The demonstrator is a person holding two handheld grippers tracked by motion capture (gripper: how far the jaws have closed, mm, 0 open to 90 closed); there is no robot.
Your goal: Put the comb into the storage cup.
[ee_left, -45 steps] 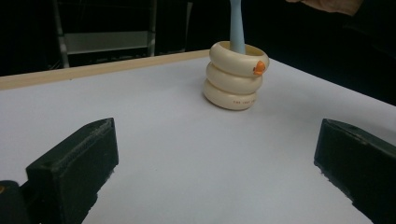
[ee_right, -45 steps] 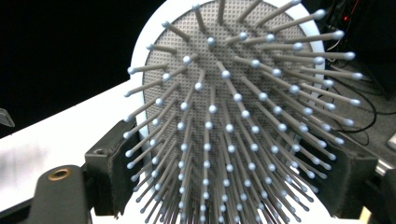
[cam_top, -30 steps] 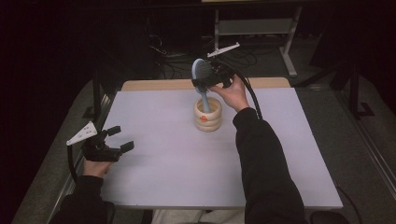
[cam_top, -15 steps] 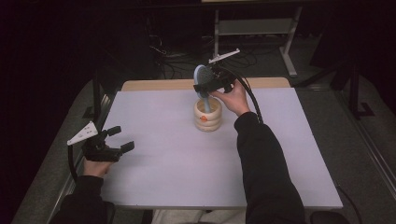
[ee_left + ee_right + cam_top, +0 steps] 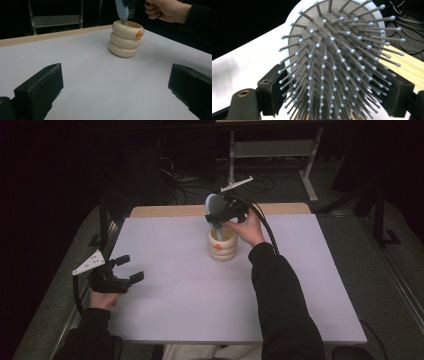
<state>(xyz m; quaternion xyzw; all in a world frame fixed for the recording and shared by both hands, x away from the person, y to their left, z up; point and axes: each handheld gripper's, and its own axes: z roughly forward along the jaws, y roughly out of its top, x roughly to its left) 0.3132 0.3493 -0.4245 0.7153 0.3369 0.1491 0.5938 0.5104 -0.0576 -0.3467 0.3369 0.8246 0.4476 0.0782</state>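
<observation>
A light blue hairbrush (image 5: pixel 216 207) stands nearly upright with its handle down inside a cream holder (image 5: pixel 222 245) shaped like stacked rings, which carries a small orange mark. My right gripper (image 5: pixel 220 212) is shut on the brush head; its jaws clamp the two sides of the bristle pad (image 5: pixel 339 62). The holder (image 5: pixel 126 38) stands toward the far middle of the white table (image 5: pixel 200 285), and the brush handle (image 5: pixel 122 15) dips into its mouth. My left gripper (image 5: pixel 120 272) rests open near the table's left edge, its jaws wide apart with nothing between them.
A wooden strip (image 5: pixel 165 211) runs along the table's far edge. Behind it are a metal shelf frame (image 5: pixel 280 150) and cables on the dark floor. Bare white tabletop lies between the left gripper and the holder.
The right hand has shifted slightly to the right with the brush, which now stands a little more upright in the holder. The left gripper has not moved.
</observation>
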